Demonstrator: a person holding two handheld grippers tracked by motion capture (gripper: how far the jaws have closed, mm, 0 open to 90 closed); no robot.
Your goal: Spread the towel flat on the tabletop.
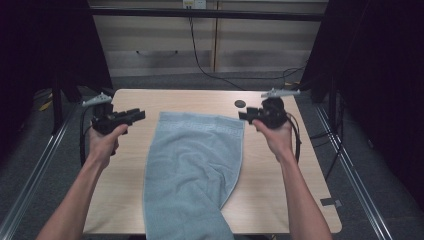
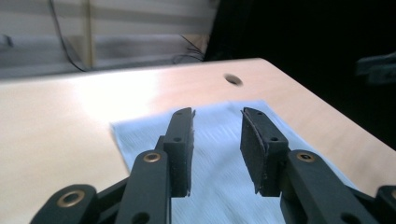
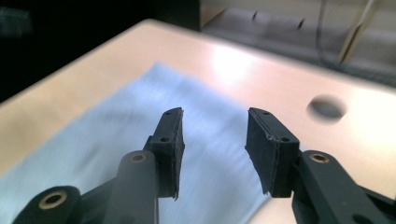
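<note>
both the left gripper (image 1: 141, 114) and right gripper (image 1: 242, 115) hang with jaws apart and empty beside the towel's (image 1: 192, 165) far corners, apparently positioned to pinch them.

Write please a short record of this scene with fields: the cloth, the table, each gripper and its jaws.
cloth: light blue towel, lying flat, its near end hanging over the table's near edge
table: light wooden top with a dark round hole near the far edge
left gripper: beside the towel's far left corner, jaws apart, nothing between them
right gripper: at the towel's far right corner, jaws apart, nothing gripped
</note>
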